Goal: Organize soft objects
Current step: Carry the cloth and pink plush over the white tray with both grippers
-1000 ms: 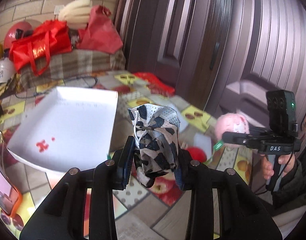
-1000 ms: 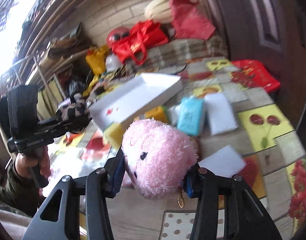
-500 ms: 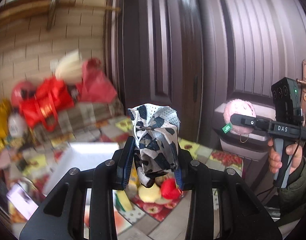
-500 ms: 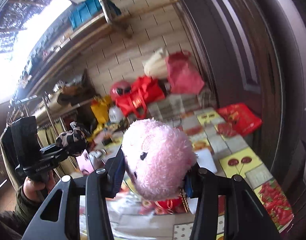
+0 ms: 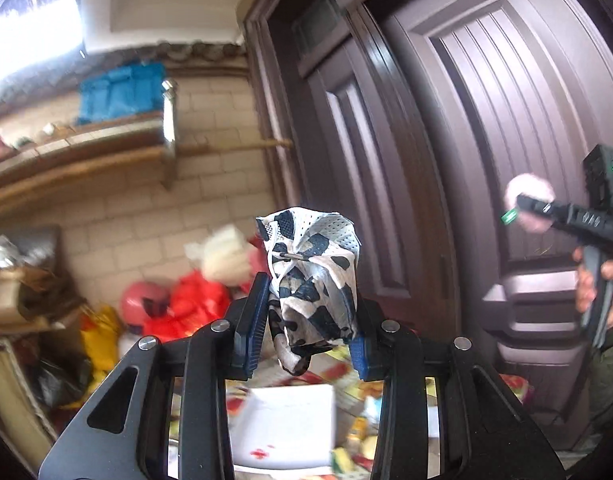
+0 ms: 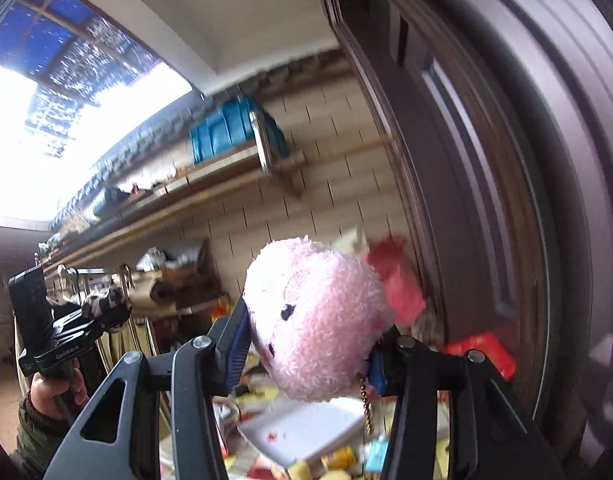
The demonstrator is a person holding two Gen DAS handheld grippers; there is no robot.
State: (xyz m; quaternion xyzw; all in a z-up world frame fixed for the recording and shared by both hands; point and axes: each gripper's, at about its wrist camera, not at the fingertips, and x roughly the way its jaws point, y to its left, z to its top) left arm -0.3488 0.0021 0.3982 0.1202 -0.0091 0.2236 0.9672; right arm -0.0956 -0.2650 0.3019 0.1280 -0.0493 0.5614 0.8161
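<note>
- Left gripper (image 5: 306,340) clamps a black-and-white mesh cloth (image 5: 312,276); right gripper (image 6: 306,356) squeezes a fluffy pink plush ball (image 6: 314,320).
- Both are held aloft, mid-carry; next, lower toward the white rectangular tray (image 5: 290,428) at 6 o'clock.

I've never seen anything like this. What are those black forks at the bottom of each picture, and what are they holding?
There is no robot here: a person holds a hand-held two-fingered tool in each hand. Each picture comes from a wide-angle camera on one tool, looking along its fingers. The left tool is clamped on a black-and-white patterned cloth. The right tool grips a pink plush toy with a small chain. Both are raised high. Below lies a white tray among small, blurred items on a patterned surface.
</note>
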